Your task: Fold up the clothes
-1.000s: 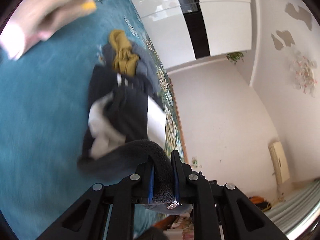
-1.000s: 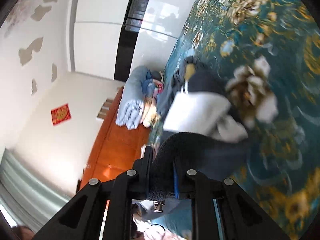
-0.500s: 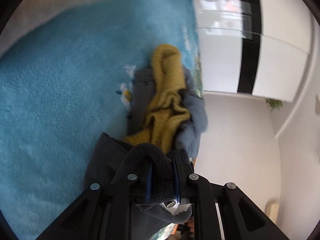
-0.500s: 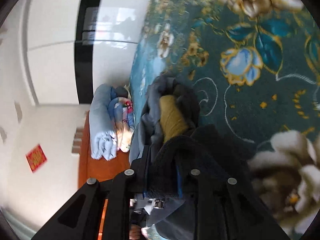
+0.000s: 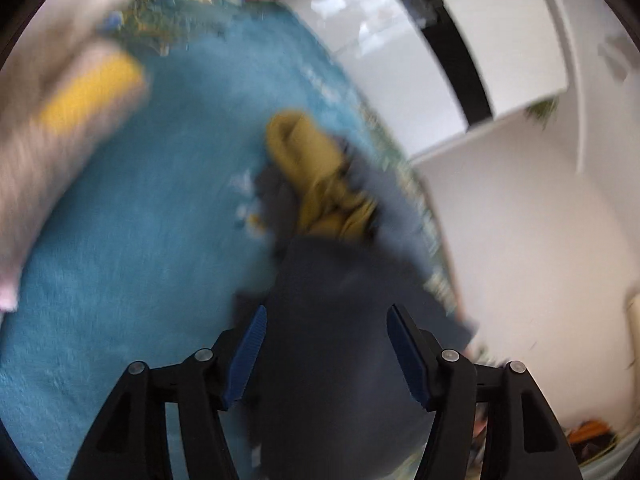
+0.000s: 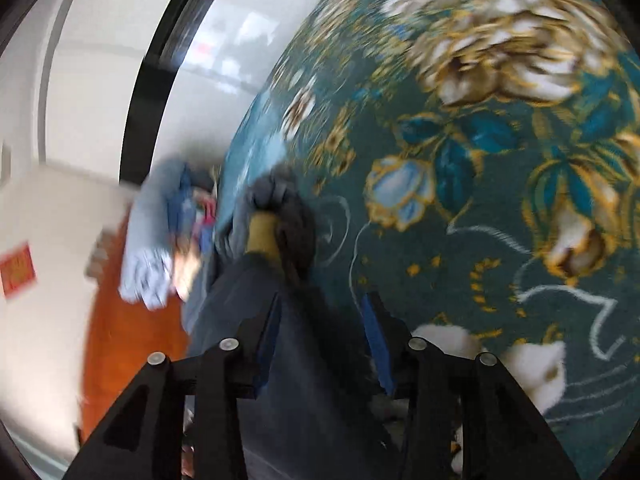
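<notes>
A dark navy garment (image 5: 340, 320) lies on the teal blanket (image 5: 140, 240), just in front of my left gripper (image 5: 325, 316), whose jaws stand wide open and empty above it. Beyond it lies a mustard-yellow garment (image 5: 316, 176) on grey clothes (image 5: 384, 200). In the right wrist view the same dark garment (image 6: 304, 344) lies under my right gripper (image 6: 322, 304), also open and empty, with the yellow garment (image 6: 262, 232) and dark grey clothes (image 6: 296, 216) ahead. Both views are blurred.
The floral teal bedcover (image 6: 480, 160) fills the right wrist view. Folded blue bedding (image 6: 160, 232) lies by an orange-brown headboard (image 6: 128, 328). A pale sleeve with a yellow patch (image 5: 68, 100) shows at the left. White wardrobe doors (image 5: 500, 40) stand behind.
Both grippers were shut on the dark garment; now both are open and the garment lies flat on the bed. The cameras have swung and pulled back.
</notes>
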Available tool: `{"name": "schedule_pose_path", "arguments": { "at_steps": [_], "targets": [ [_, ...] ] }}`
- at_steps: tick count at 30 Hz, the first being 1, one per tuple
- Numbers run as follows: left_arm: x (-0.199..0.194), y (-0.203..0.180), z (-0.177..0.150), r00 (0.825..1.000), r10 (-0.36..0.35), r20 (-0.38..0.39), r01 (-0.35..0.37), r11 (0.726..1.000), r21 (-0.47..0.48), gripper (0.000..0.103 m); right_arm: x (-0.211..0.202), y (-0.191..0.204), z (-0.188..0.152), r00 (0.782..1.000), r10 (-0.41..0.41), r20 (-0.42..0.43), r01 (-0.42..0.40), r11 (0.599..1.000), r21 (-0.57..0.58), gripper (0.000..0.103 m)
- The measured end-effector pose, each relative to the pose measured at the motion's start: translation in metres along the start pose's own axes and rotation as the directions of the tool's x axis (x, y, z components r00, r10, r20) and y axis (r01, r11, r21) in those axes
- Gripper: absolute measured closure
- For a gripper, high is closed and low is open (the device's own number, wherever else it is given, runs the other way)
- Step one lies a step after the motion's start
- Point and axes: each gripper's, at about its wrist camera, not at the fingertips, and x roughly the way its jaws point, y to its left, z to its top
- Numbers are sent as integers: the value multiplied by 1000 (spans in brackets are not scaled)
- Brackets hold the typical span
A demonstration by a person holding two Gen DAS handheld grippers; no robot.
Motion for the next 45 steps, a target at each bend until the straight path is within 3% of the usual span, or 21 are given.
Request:
{"name": "schedule_pose_path", "arguments": {
  "at_steps": [3,7,8,9,11,12,13,15,18,19,21,23,24,26,29,33,35,37,43,44,45],
  "targets": [
    [15,13,-2,1000,3,-27,-4,999,-52,36,21,7,-2,999,46,-28,-46,999,-11,46],
    [26,16,-1,999,-35,-20,33,995,-94,39,47,15,-2,997,69,-34,-69,998,7,46],
    [27,14,-1,999,-43,-19,41,995,-95,41,52,17,-3,997,65,-39,-65,998,14,46],
    [28,12,-1,999,-46,-19,44,995,-90,53,56,18,-3,997,59,-42,-58,998,20,46],
    [25,8,-2,999,-43,-21,42,997,-72,73,54,23,-4,999,42,-35,-41,999,8,67],
    [23,3,-2,999,-39,-11,39,998,-54,90,52,26,-5,999,32,-29,-33,999,-5,86],
    [20,-3,-2,999,-33,8,34,999,-28,91,49,29,-6,999,22,-24,-23,999,-22,93],
    [6,-16,-2,994,-95,59,94,995,11,93,38,36,-7,1000,29,2,-29,998,-60,93],
    [-16,-29,-3,981,-156,116,149,987,64,93,3,41,-3,981,157,117,-146,985,-97,94],
    [-23,-33,-3,976,-173,134,163,983,81,93,-5,38,-2,975,164,152,-151,984,-96,95],
    [-17,-29,-3,985,-121,119,110,990,89,93,-8,25,1,977,108,185,-97,993,-69,95],
    [1,-11,-2,997,-24,74,20,998,51,93,6,6,1,989,22,149,-21,1000,-14,95],
    [8,1,-2,999,-11,52,10,1000,9,93,14,-3,-1,992,-9,125,7,1000,12,95],
    [17,23,-2,999,-44,24,46,994,-94,93,24,-19,-5,995,-6,103,-1,998,66,95],
    [8,25,-3,997,-78,24,80,989,-124,93,26,-22,-7,995,0,97,-9,996,90,95],
    [-8,18,-4,992,-119,33,122,983,-134,88,7,-8,-4,994,15,107,-20,999,48,91],
    [-21,14,-7,993,-102,52,108,987,-116,73,-10,-6,-5,992,10,124,-16,999,45,87],
    [-39,9,-18,993,-84,84,91,992,-83,43,-29,-6,-12,991,-6,136,1,999,34,70],
    [-75,26,-88,985,-121,122,132,987,-88,28,-72,-24,-64,993,3,115,-6,1000,20,57],
    [-75,30,-100,984,-132,115,145,984,-107,28,-77,-29,-74,994,-4,111,0,1000,30,53],
    [-76,35,-112,984,-144,109,157,979,-126,28,-82,-35,-83,994,-14,107,10,999,42,42]
  ]
}}
